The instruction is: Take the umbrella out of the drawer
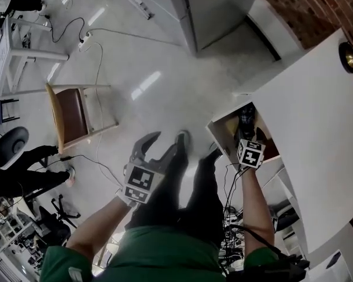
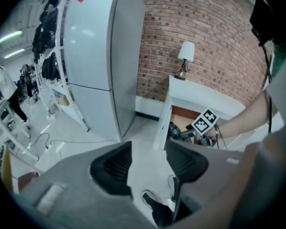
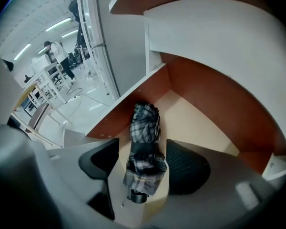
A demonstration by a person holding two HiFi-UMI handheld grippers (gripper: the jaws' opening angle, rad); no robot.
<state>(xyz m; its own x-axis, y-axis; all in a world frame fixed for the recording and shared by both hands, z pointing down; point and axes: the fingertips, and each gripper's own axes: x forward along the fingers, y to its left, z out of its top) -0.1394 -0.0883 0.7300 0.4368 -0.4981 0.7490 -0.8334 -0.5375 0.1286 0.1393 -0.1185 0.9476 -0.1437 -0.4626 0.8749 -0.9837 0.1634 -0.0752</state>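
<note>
Umbrella retrieval looks to be at the reach-in step, with the grasp itself not yet made. Starting with the biggest thing, the pale glossy floor (image 1: 165, 81) fills most of the head view, and the person stands on it beside a broad white surface (image 1: 317, 134) at the right. Under the near edge of that surface the drawer (image 1: 219, 128) stands pulled open, with reddish-brown walls and a light bottom. The umbrella (image 3: 145, 120) lies inside it on the drawer bottom. It is folded, plaid in black, grey and white, cinched by a dark band, and it runs lengthwise close to the drawer's left wall with its black end cap toward the camera. The right tool (image 3: 144, 168) points steeply down into the drawer with its jaws spread wide on either side of the umbrella's lower half. In the right gripper view a strip of drawer bottom shows between the left pad and the fabric. The right pad sits close to the fabric but does not seem to press on it, so nothing is gripped. The left tool (image 1: 163, 147) hangs over the floor ahead of the person's shoes, well apart from the drawer, with its jaws also open and only bare floor between them. My judgement is that the next move calls for sinking the right tool a little further so that its pads sit squarely around the bundle near the band. It would then close firmly and lift straight up, clear of the drawer walls and the edge of the surface above.
</note>
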